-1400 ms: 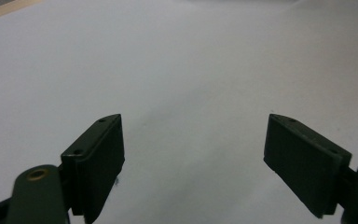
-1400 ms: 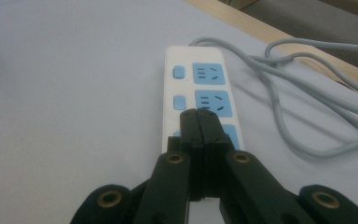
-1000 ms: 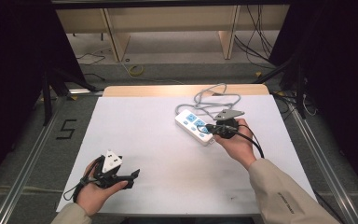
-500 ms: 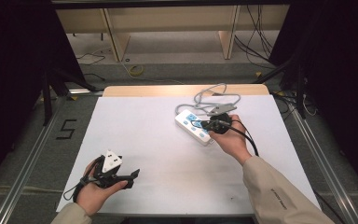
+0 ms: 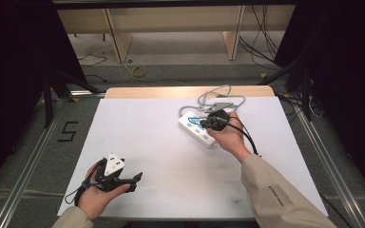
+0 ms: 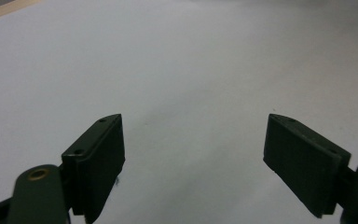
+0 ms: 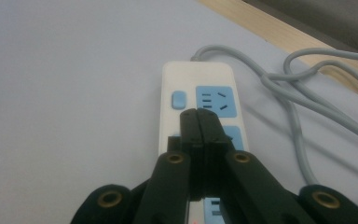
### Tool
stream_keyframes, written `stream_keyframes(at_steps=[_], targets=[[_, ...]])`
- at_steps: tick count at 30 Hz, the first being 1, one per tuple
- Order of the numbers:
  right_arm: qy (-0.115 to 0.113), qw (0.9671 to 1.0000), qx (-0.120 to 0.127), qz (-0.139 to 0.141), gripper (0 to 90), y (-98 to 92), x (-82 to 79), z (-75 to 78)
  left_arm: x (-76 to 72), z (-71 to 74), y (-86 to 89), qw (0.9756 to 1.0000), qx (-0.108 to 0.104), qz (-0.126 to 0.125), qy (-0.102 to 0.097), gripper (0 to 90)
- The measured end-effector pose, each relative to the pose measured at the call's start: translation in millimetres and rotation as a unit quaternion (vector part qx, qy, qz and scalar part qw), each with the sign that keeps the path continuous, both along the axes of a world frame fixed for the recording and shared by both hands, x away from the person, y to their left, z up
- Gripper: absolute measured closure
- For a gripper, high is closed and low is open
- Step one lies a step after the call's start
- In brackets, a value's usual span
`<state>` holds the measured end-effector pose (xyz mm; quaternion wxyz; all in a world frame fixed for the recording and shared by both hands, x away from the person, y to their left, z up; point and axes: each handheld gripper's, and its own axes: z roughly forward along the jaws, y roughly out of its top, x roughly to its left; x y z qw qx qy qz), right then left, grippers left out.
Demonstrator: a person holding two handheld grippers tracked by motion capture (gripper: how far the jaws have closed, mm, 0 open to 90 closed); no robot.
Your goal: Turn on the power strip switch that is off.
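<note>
White power strip (image 7: 198,121), blue sockets, grey cord (image 7: 303,84) coiled.

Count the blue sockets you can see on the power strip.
3 on the power strip: one full socket at its cable end, two partly behind the right gripper. More may be hidden.

The power strip (image 5: 197,128) lies on the table (image 5: 147,137) right of centre (its cable (image 5: 214,95) coiled behind it).

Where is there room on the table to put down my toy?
The white sheet is bare between the left gripper and the power strip. It is crowded at the far right, where the right gripper and grey cable sit.
</note>
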<state>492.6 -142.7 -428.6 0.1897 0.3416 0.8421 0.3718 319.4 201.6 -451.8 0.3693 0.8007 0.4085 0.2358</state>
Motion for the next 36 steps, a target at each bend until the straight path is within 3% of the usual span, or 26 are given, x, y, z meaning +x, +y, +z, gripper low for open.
stream_keyframes(at_steps=[36], targets=[[0.015, 0.9999, -0.005, 0.000, 90.0, 16.0, 18.2, -4.5, 0.8, 0.0, -0.5, 1.0000, 0.000, -0.003, -0.002, 20.3]])
